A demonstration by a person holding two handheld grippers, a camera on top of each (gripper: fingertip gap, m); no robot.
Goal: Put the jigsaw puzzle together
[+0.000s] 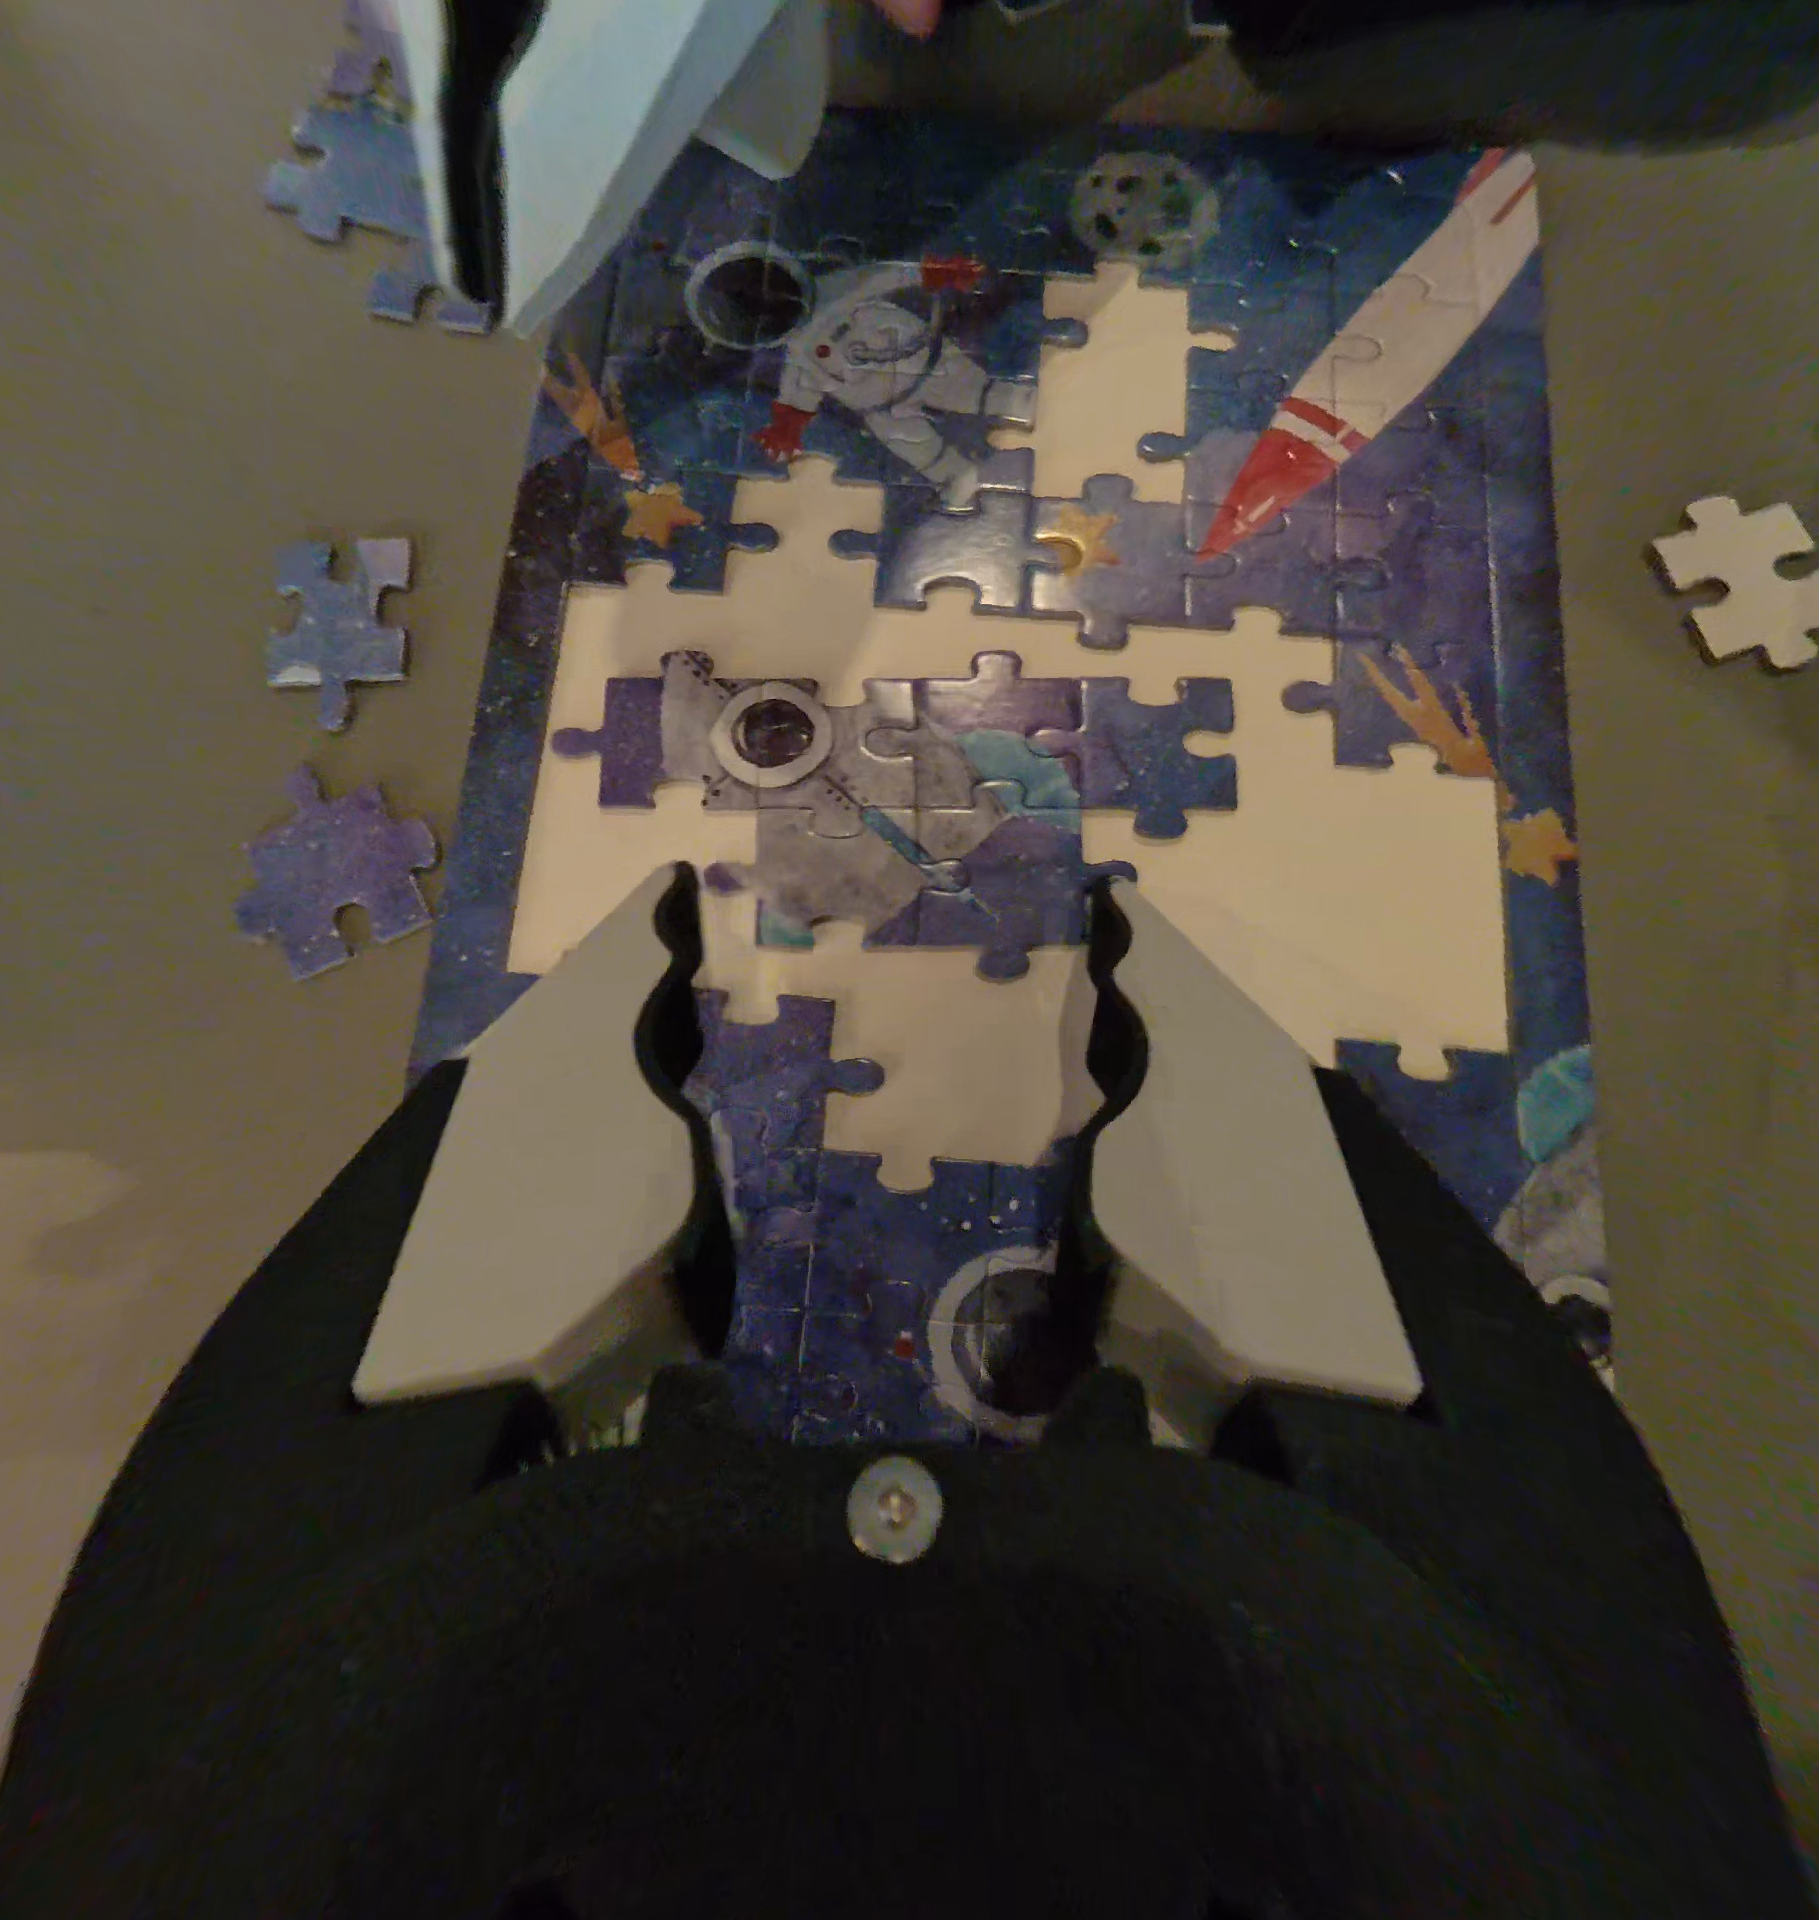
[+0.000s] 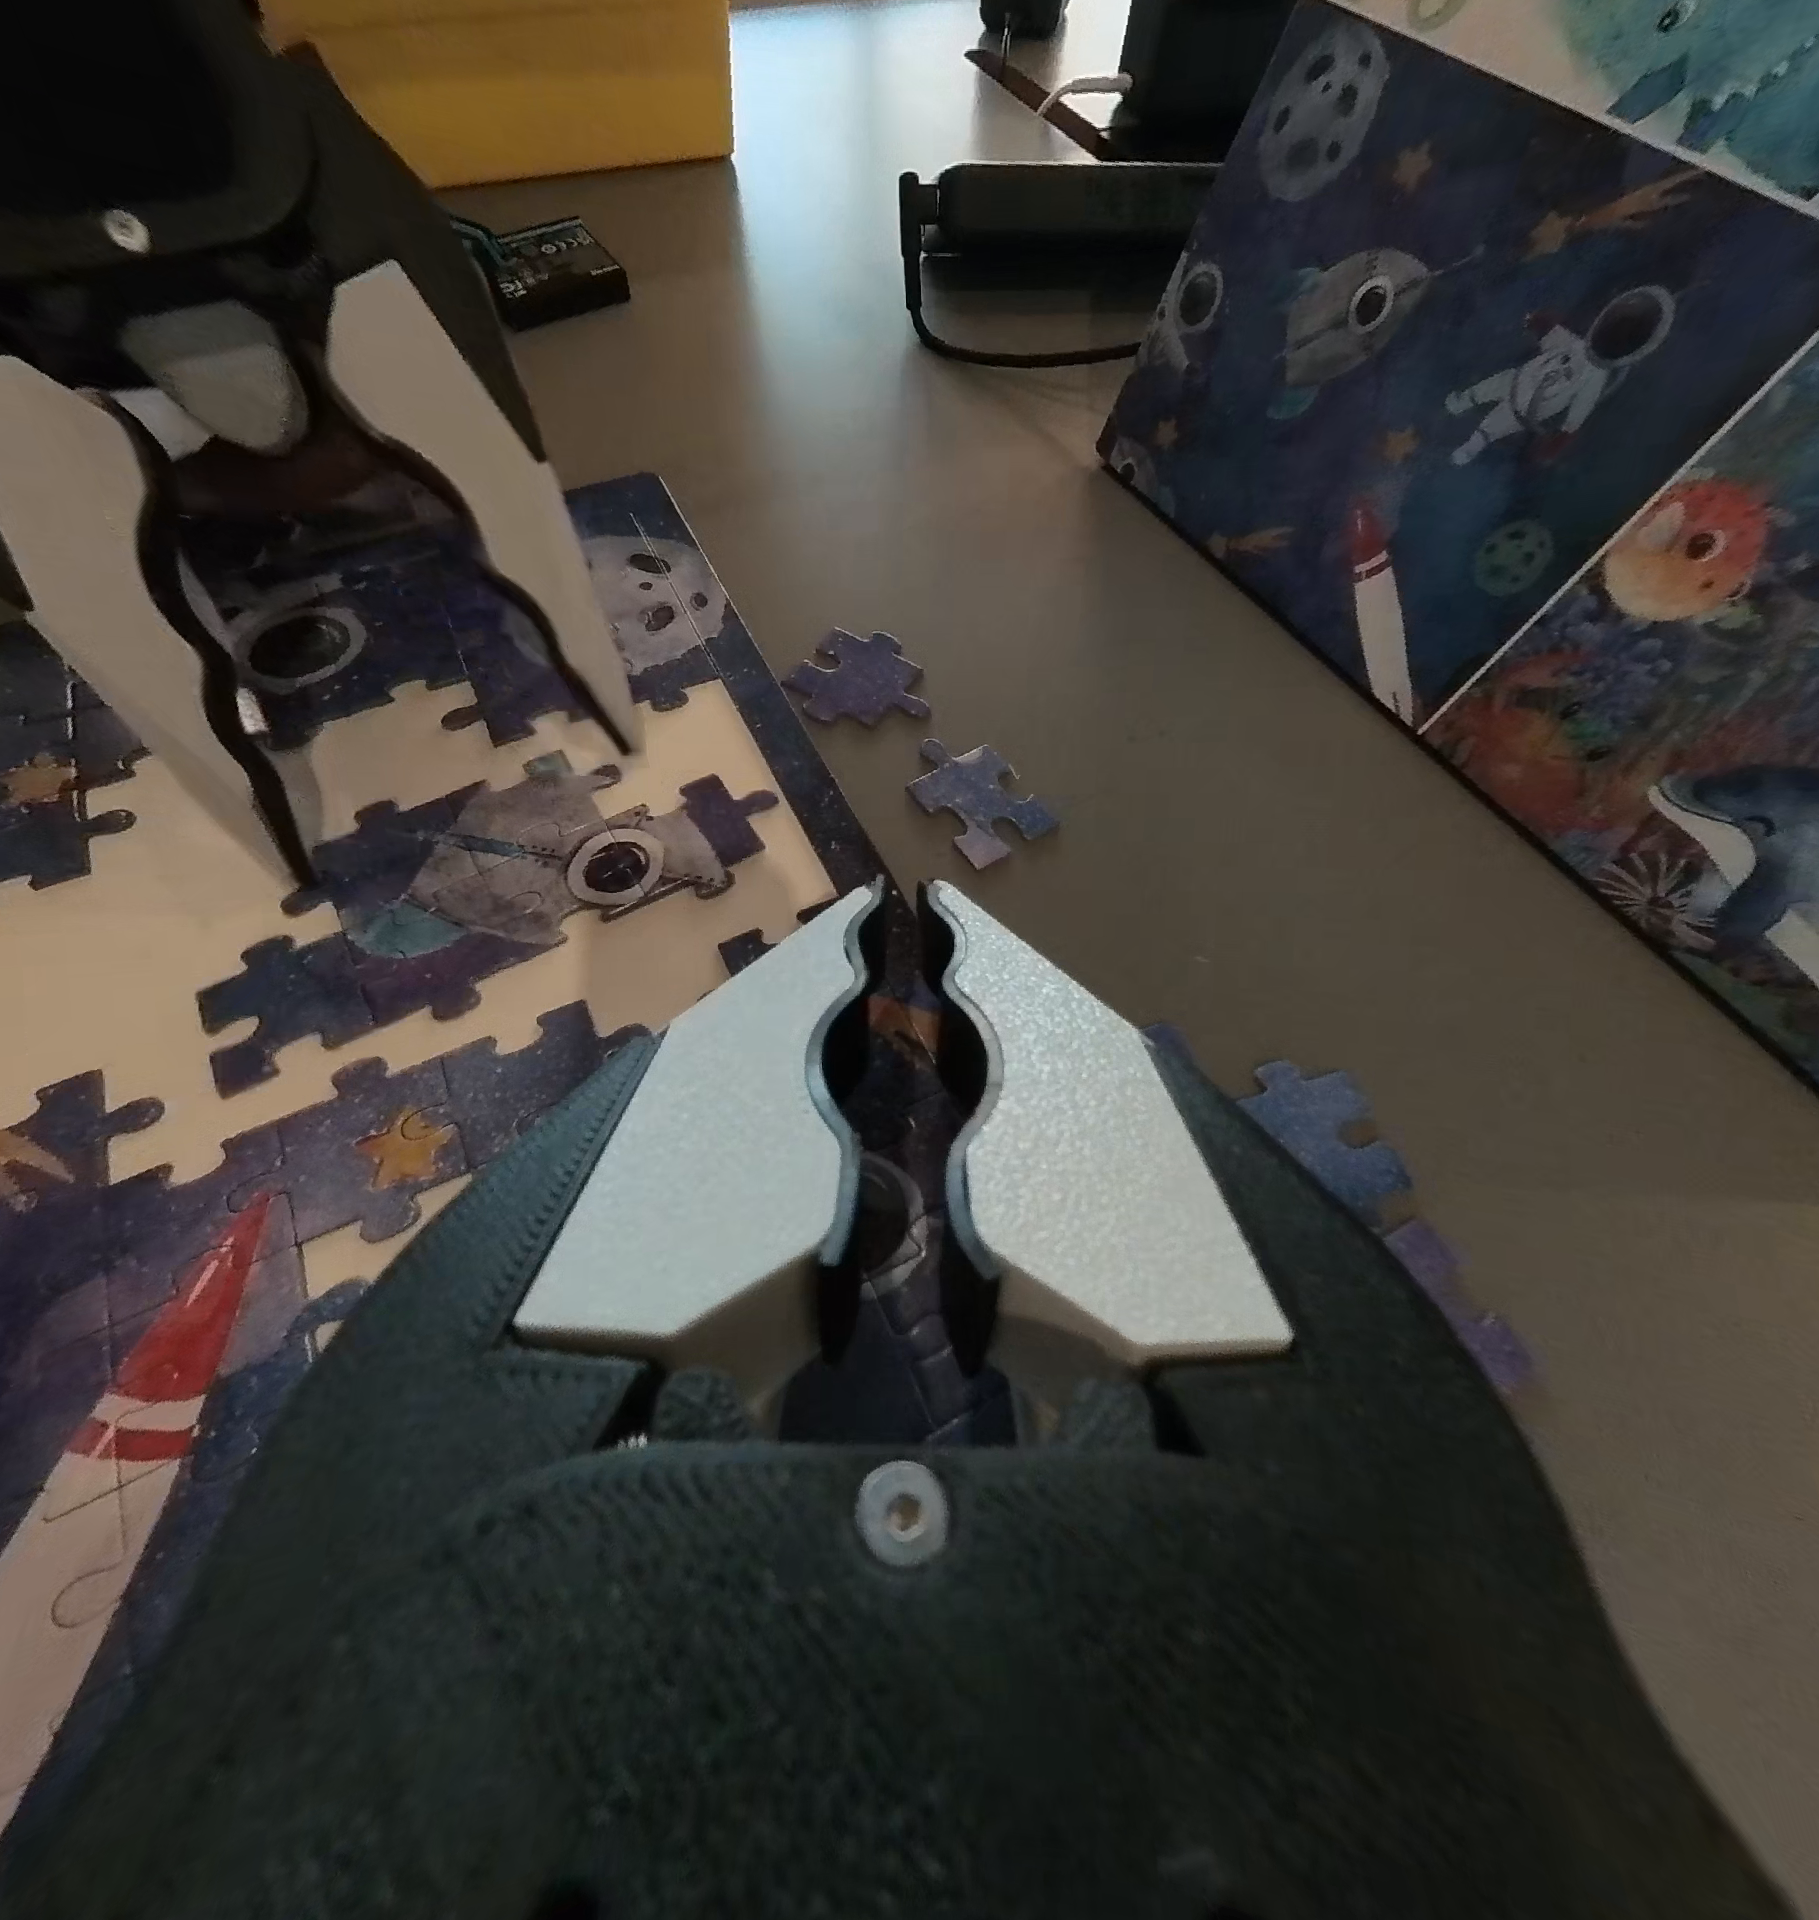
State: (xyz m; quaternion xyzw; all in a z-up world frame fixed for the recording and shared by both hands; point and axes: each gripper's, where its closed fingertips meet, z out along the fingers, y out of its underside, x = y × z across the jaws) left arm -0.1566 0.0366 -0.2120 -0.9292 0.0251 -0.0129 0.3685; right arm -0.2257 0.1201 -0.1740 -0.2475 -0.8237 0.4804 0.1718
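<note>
The space-scene jigsaw (image 1: 1404, 582) lies flat on the table, with white gaps across its middle. A loose joined cluster showing a grey spaceship (image 1: 884, 790) rests in the central gap. My left gripper (image 1: 889, 894) is open, its fingertips straddling the near edge of that cluster; it also shows in the right wrist view (image 2: 458, 810), tips down at the cluster (image 2: 531, 862). My right gripper (image 2: 902, 899) is shut and empty, hovering over the puzzle's far-left corner. One of its pale fingers (image 1: 614, 156) shows in the left wrist view.
Loose blue pieces (image 1: 344, 634) (image 1: 339, 873) lie left of the puzzle, a joined few (image 1: 354, 166) farther back, and a face-down white piece (image 1: 1752, 577) to the right. The picture box (image 2: 1507, 364) stands propped beside it. A yellow box (image 2: 531, 94) and black devices (image 2: 1050, 208) lie beyond.
</note>
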